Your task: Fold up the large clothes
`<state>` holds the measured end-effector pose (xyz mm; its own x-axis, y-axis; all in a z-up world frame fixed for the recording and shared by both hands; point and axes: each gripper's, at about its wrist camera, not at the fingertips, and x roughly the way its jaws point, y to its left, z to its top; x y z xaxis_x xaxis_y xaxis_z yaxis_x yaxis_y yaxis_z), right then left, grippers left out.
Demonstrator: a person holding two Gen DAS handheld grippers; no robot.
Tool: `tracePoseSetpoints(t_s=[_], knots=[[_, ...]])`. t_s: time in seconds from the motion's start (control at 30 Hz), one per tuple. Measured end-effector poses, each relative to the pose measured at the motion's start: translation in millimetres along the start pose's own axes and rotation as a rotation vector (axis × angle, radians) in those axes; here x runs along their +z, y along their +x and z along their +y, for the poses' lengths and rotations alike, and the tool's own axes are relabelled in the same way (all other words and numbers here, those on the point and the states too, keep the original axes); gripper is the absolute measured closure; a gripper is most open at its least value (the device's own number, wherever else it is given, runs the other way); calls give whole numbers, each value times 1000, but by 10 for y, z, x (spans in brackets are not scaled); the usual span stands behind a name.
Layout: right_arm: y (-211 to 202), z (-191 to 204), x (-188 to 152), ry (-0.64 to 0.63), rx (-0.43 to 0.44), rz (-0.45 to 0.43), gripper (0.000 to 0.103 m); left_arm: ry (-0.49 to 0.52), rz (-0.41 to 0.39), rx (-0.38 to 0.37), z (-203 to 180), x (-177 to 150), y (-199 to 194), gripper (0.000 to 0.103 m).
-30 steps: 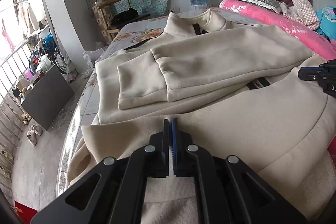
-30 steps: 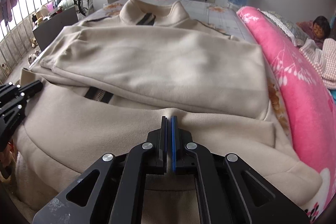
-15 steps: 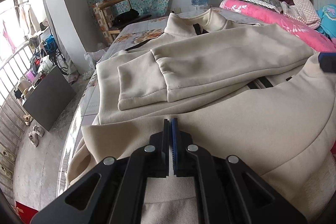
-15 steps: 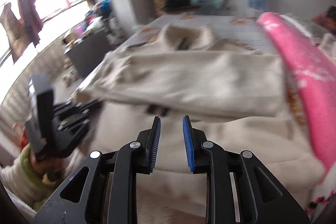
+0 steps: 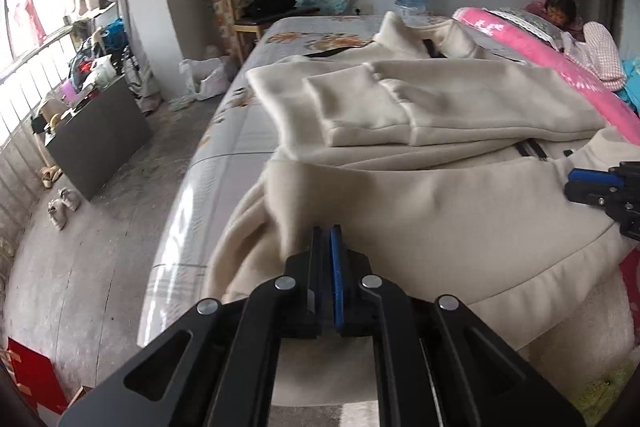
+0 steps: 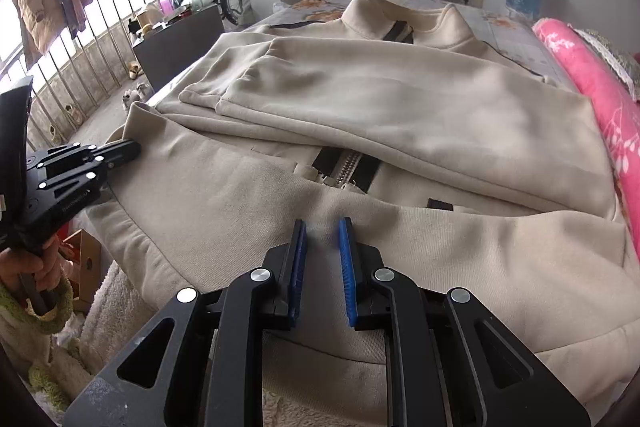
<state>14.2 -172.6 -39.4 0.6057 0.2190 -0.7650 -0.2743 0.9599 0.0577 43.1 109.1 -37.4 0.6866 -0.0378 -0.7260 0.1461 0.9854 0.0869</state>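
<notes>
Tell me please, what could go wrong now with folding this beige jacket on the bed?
1. The right hand-held gripper is closing with its pads apart above the hem; it may miss the jacket.
2. The left hand-held gripper is shut at the jacket's corner near the bed edge; cloth could slide off.
3. The folded sleeves may shift.

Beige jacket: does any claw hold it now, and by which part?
The left claw, shut, seems to pinch the beige jacket at the left corner of its folded-up lower part. The right claw is closing over fabric but grips nothing yet.
</notes>
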Motion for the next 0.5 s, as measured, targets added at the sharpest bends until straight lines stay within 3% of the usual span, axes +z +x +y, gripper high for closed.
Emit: tracePoseSetpoints(t_s=[0.07, 0.13, 0.17, 0.23, 0.3, 0.43, 0.5], knots=[[-7, -4, -6, 1, 3, 1, 88, -44, -5, 17, 173, -22, -48, 100], [-16, 0, -9, -2, 2, 1, 88, -46, -22, 141, 273, -42, -83, 100], [-15, -4, -9, 1, 4, 1, 88, -58, -19, 165, 349, -47, -93, 100], [-16, -8, -8, -2, 3, 1, 88, -135, -19, 123, 539, -53, -150, 101], [-14, -9, -9, -2, 2, 2, 88, -179, -42, 16, 607, -64, -283, 101], [-17, -15, -8, -2, 1, 0, 88, -108, -54, -183, 363, -55, -409, 101], [-16, -15, -7, -1, -2, 0, 88, -76, 4, -189, 213, -58, -281, 101]])
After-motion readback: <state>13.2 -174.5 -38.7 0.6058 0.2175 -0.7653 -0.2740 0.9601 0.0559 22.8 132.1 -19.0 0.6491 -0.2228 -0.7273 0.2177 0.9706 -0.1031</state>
